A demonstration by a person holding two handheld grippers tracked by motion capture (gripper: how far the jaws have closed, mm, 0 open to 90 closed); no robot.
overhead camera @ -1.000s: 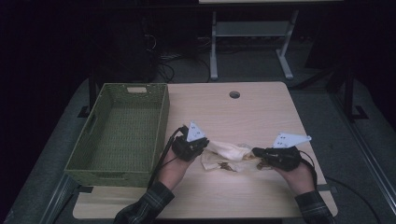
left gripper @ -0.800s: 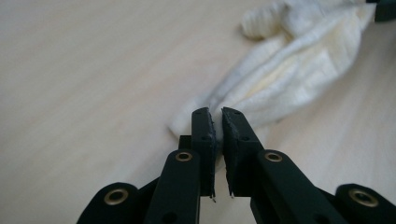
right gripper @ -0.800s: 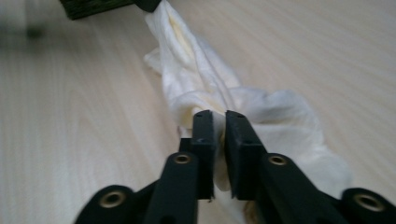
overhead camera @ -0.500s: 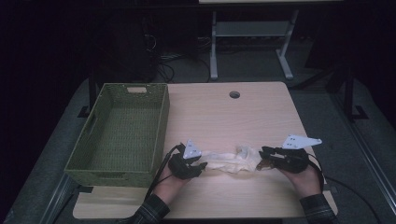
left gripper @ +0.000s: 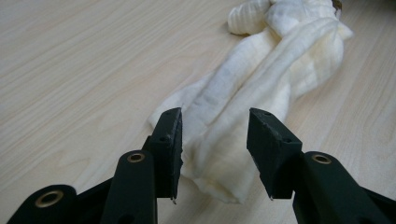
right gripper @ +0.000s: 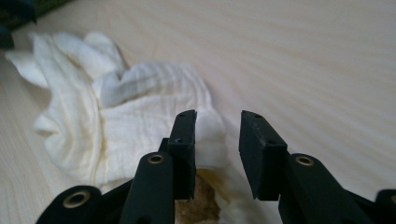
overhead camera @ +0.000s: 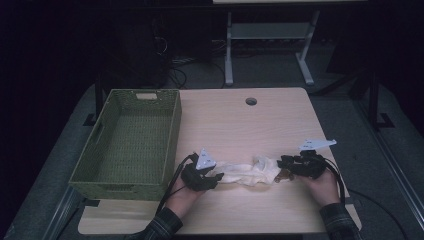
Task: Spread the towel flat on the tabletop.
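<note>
On the light wooden table (overhead camera: 240, 125), a cream cloth (overhead camera: 245, 173) lies stretched between the left gripper (overhead camera: 212, 177) and right gripper (overhead camera: 282, 167), apparently touching both, beside a green woven basket (overhead camera: 92, 167).

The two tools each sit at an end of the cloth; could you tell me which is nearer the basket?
The left tool, beside the green basket; the right tool is across the cloth.

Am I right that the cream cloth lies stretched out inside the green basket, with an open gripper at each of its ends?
Not quite. The cream cloth lies on the table, right of the green basket, as the high view shows. The rest holds: the left gripper and right gripper are open at its ends.
</note>
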